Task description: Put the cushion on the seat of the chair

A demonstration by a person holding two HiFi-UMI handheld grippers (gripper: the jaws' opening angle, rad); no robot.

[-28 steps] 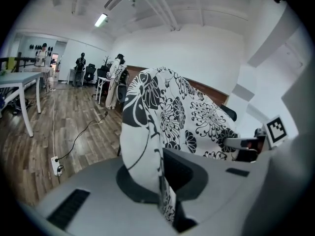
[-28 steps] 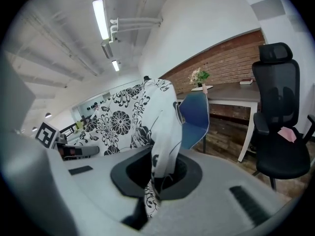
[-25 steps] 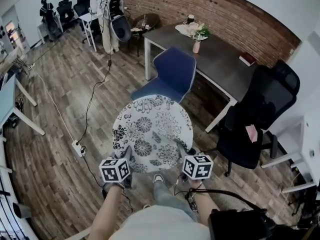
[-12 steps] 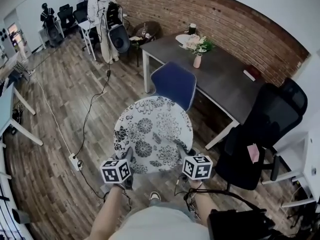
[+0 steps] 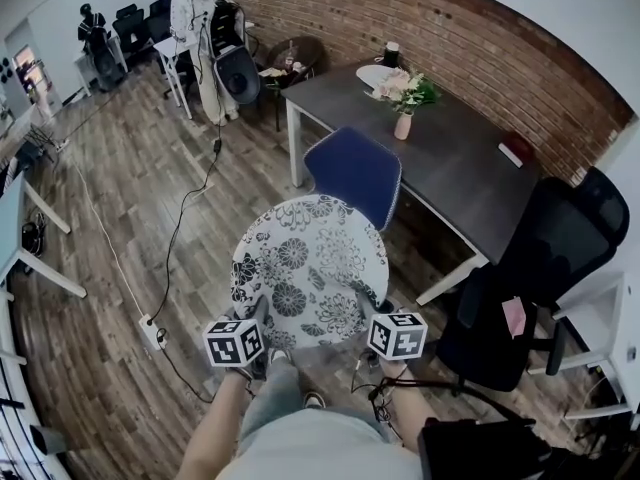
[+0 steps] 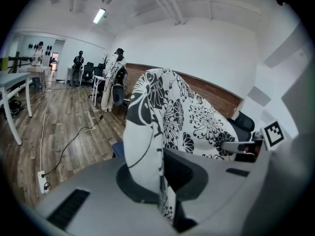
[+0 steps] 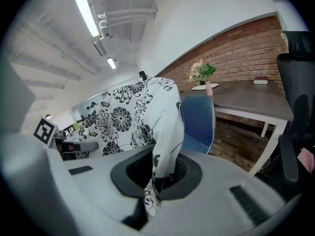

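So my left hand-held gripper [image 5: 256, 316] and right hand-held gripper [image 5: 367, 308] each pinch the cushion [image 5: 308, 268] by its near edge, with the blue chair [image 5: 352, 173] straight ahead, just beyond it.

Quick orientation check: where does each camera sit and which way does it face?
Head view: on the person's head, facing steeply down at the cushion, blue chair beyond; both forearms, left tool and right tool show.
Left gripper view: on the left tool, looking along jaws shut on the cushion toward the wood floor; right tool's marker cube shows.
Right gripper view: on the right tool, along jaws shut on the cushion toward the blue chair and brick wall.
All three share the cushion.
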